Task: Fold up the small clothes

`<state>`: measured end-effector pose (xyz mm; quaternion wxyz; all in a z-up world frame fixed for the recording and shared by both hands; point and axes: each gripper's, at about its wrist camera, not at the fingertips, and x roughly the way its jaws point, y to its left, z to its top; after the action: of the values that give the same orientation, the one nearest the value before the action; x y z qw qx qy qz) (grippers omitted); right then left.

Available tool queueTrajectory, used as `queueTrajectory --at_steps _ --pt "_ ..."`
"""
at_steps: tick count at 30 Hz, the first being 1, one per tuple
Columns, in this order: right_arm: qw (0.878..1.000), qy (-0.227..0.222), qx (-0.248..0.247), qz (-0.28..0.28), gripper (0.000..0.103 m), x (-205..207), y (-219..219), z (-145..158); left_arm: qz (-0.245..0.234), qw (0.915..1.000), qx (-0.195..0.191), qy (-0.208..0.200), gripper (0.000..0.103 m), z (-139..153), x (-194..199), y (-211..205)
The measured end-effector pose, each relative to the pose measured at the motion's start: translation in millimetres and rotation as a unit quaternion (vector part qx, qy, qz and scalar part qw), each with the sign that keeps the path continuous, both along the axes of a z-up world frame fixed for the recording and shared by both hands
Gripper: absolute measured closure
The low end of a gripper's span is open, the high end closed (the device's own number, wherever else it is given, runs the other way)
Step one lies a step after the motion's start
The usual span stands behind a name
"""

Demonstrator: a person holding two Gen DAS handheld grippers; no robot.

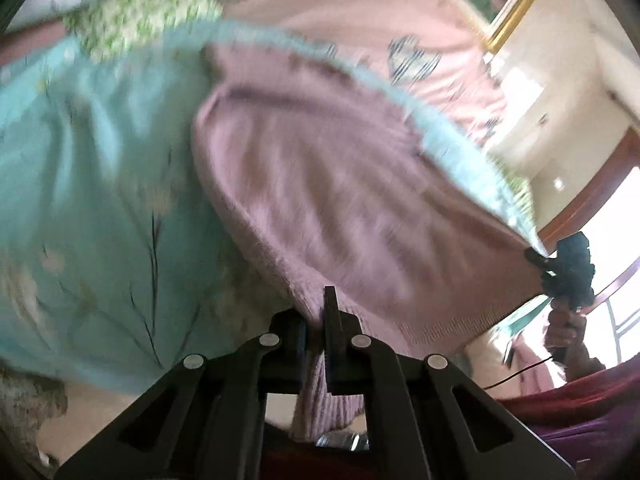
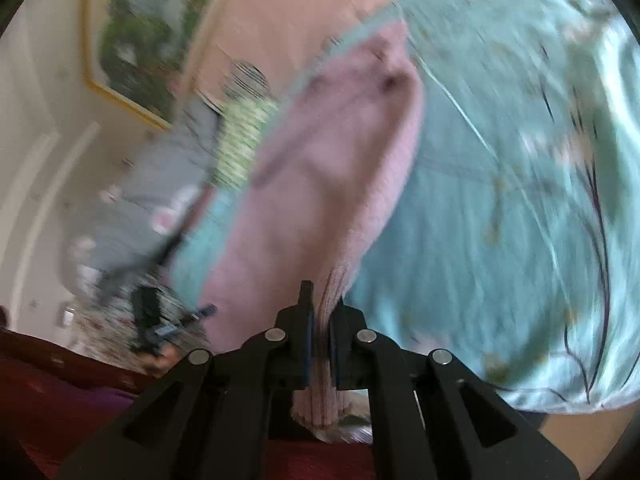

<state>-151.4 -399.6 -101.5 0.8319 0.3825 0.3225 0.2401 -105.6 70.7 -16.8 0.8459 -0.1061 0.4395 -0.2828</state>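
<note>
I have both tools clamped on the same pink knit garment (image 1: 352,216). In the left wrist view, my left gripper (image 1: 316,320) has its jaws pressed together on a bunched edge of the knit, which runs between the fingers and hangs out below them. From there the garment stretches away ahead and to the right of the tool, raised off the bedding, to its far corner, where the right gripper (image 1: 538,258) pinches it; the hand (image 1: 566,334) holding that tool shows just beneath it. In the right wrist view, my right gripper (image 2: 322,320) is likewise closed on a ribbed fold of the pink knit, with a tail of fabric dropping below the jaws. The garment rises ahead of this tool and spreads to the left, where the left gripper (image 2: 200,314) can be made out through the blur at its lower left edge. Behind the garment, on both sides of the tools, lies a turquoise floral bedcover (image 1: 100,168), and beyond it a pink patterned sheet (image 1: 352,16). A green-and-white printed cloth (image 1: 140,12) sits far ahead and left of the left tool. Both views are motion-blurred.
</note>
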Motion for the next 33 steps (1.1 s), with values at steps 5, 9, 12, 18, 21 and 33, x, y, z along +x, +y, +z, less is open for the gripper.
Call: queueTrajectory --at_steps 5,9,12,18,21,33 --pt "0.997 -0.074 0.035 -0.005 0.096 28.6 -6.7 45.7 0.01 0.9971 -0.035 -0.067 0.099 55.4 33.2 2.8" --pt "0.993 -0.111 0.041 -0.018 0.096 78.2 -14.3 76.1 0.028 0.9924 -0.048 -0.11 0.099 88.0 89.8 -0.9" --pt "0.992 -0.113 0.032 -0.041 0.096 126.0 -21.9 92.8 0.046 0.9886 -0.042 -0.137 0.099 98.3 132.2 -8.6" --pt "0.992 -0.071 0.008 -0.102 0.096 220.1 -43.3 98.4 0.082 0.988 -0.041 -0.124 0.099 89.8 230.8 -16.0" --pt "0.992 -0.042 -0.004 -0.119 0.096 264.6 -47.9 86.5 0.099 0.9898 -0.023 -0.1 0.099 71.2 280.1 -25.4" --pt "0.983 0.056 -0.047 -0.167 0.096 368.4 -58.6 26.1 0.118 0.991 0.041 -0.048 0.099 3.6 385.0 -46.8"
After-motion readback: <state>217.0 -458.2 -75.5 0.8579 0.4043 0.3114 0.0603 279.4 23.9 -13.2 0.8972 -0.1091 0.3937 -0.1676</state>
